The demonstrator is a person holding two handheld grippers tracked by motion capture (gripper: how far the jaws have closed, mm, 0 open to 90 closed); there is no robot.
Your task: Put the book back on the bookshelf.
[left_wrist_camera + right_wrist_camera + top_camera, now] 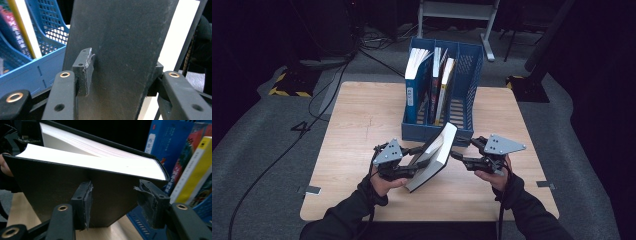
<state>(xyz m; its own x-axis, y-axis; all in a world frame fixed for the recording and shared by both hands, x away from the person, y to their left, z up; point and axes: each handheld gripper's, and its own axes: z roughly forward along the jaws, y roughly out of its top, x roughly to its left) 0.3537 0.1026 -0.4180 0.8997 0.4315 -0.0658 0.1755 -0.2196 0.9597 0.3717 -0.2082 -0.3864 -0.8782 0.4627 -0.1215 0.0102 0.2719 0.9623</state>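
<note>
Holding the black book (pixel 432 157) up over the wooden table (pixel 357 120), I have my left gripper (pixel 412 162) and my right gripper (pixel 460 155) both squeezing it. Next, I think, I must lift it into the blue file box (pixel 462 92), beside the other books (pixel 432 82).

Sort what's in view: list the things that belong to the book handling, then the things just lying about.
In the job:
black book, clamped by both grippers
left gripper
right gripper
blue file rack, just behind the book

Lying about:
books already in the rack
cables on the floor
metal stand
</note>
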